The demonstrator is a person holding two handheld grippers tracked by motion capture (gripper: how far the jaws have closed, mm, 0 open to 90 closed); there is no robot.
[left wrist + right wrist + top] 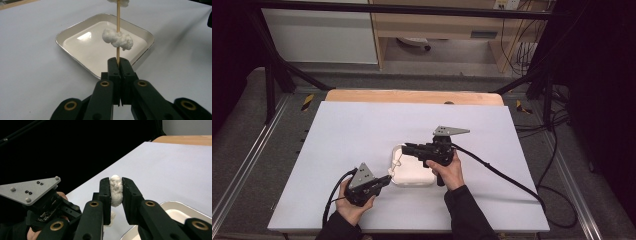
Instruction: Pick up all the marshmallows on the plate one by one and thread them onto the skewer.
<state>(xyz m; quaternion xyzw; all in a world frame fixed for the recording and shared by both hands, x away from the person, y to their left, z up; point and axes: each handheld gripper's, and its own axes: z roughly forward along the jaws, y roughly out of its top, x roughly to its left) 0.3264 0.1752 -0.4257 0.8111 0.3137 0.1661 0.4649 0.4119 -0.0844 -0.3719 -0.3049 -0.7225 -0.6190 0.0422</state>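
My left gripper is shut on the lower end of a thin wooden skewer that stands upright over a white square tray. A fluffy white lump is threaded on the skewer, and a second white lump sits at its top. My right gripper is shut on that upper white lump, squeezing it between the pads. In the high view the left gripper is at the tray's front left corner. The right gripper reaches in level from the right over the tray.
The tray lies near the middle of a white table with a wooden strip along its far edge. A black cable trails from the right gripper across the table's right side. The left gripper's grey plate appears beside the right jaws.
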